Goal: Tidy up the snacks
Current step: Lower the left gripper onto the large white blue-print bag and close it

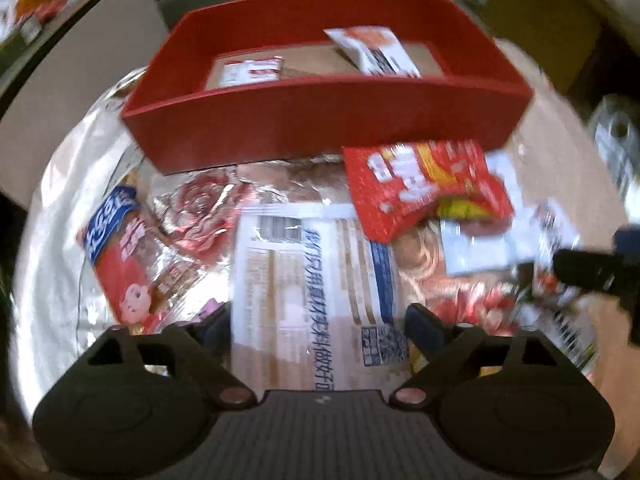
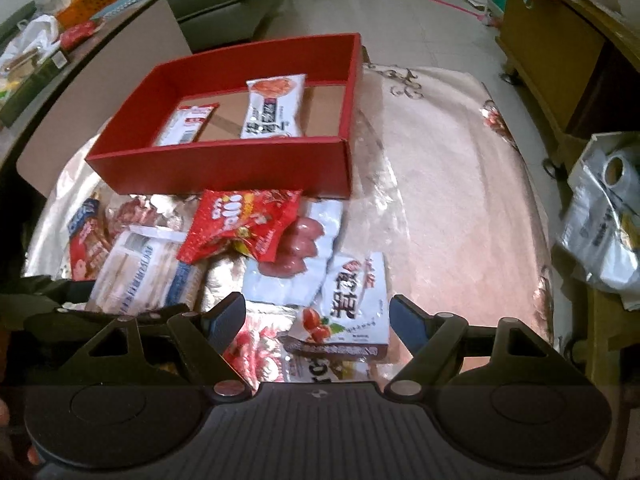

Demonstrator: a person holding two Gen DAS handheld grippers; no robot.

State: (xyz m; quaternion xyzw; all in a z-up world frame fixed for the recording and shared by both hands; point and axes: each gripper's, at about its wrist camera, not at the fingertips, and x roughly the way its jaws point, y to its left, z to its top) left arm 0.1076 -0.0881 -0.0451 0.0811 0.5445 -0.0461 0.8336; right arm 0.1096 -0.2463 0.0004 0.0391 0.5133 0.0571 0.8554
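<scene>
A red box [image 1: 320, 128] [image 2: 224, 168] stands at the back of the table and holds two white snack packets [image 2: 274, 108] [image 2: 188, 124]. A pile of snack packs lies in front of it. My left gripper [image 1: 318, 320] is open, low over a long white cracker pack [image 1: 304, 280]. A red crinkly bag [image 1: 420, 184] [image 2: 240, 220] lies on top of the pile. My right gripper [image 2: 318, 316] is open, just above a white packet with black characters [image 2: 356, 300]. A sausage pack [image 2: 304, 248] lies beyond it.
A blue and red pack [image 1: 124, 256] lies at the pile's left. The table has a pink patterned cloth [image 2: 440, 200] under shiny plastic. A cardboard sheet [image 2: 100, 92] stands left of the box. A bag with paper rolls [image 2: 608, 220] sits right.
</scene>
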